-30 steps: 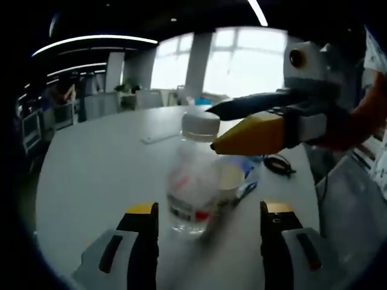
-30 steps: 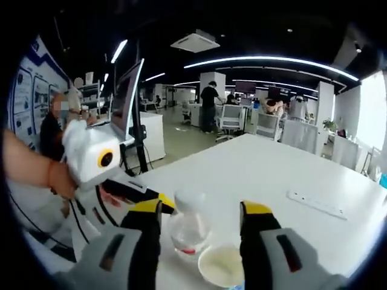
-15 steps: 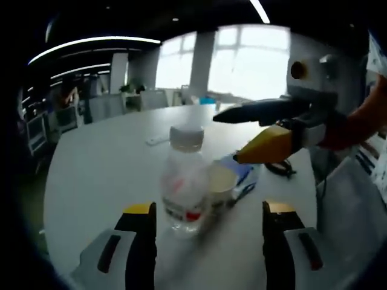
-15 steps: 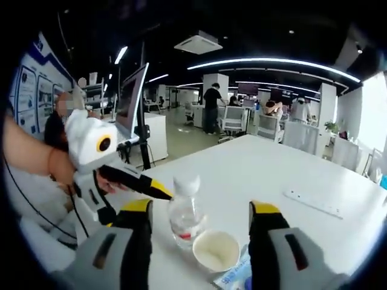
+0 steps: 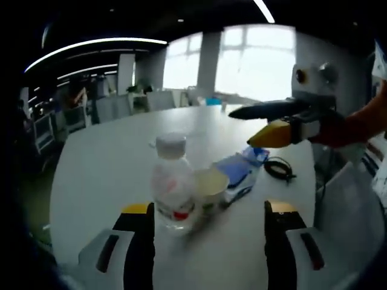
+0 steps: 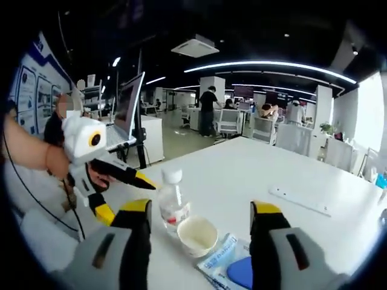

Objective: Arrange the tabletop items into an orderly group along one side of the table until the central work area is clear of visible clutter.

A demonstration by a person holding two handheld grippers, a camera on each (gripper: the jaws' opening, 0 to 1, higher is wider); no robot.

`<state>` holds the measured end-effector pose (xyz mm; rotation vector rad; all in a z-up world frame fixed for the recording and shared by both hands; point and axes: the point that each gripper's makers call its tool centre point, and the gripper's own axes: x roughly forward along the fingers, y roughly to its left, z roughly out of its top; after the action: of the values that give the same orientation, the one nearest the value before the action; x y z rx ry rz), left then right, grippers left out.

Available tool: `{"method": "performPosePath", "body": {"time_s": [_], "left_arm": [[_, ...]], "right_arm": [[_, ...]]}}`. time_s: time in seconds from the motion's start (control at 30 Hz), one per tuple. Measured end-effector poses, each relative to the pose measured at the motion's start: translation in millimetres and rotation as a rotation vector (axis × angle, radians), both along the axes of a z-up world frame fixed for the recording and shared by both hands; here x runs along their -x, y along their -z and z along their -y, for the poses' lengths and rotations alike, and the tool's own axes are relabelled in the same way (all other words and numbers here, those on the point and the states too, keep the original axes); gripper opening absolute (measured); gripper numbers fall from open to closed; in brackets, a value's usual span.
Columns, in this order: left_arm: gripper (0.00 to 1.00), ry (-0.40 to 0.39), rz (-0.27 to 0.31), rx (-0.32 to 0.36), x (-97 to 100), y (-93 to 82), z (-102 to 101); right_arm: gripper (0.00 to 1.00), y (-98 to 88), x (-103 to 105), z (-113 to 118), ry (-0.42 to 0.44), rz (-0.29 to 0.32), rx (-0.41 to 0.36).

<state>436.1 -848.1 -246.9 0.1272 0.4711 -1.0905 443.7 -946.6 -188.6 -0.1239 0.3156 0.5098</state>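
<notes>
Bottle (image 5: 172, 181) (clear plastic, white cap, red-and-white label) stands upright near the white table's (image 5: 109, 163) near edge, just ahead of the left gripper (image 5: 208, 241) and toward its left jaw, with a cream cup (image 5: 210, 184) touching it and a blue packet (image 5: 239, 169) beyond. Both jaws gape wide and empty. In the right gripper view the right gripper (image 6: 199, 241) is likewise spread wide, holding nothing, with bottle (image 6: 172, 202), cup (image 6: 196, 234) and packet (image 6: 227, 258) ahead between its jaws, and the left gripper (image 6: 118, 181) reaches in from the left, held by a hand (image 6: 57, 169).
</notes>
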Motion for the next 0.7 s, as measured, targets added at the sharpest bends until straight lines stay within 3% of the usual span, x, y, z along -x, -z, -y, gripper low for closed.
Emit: {"method": "performPosePath", "body": {"time_s": [0.7], "left_arm": [[0.75, -0.042, 0.044, -0.010, 44.4, -31.2, 8]], "right_arm": [[0.65, -9.0, 59, 92, 0.076, 0.020, 0.005]]}}
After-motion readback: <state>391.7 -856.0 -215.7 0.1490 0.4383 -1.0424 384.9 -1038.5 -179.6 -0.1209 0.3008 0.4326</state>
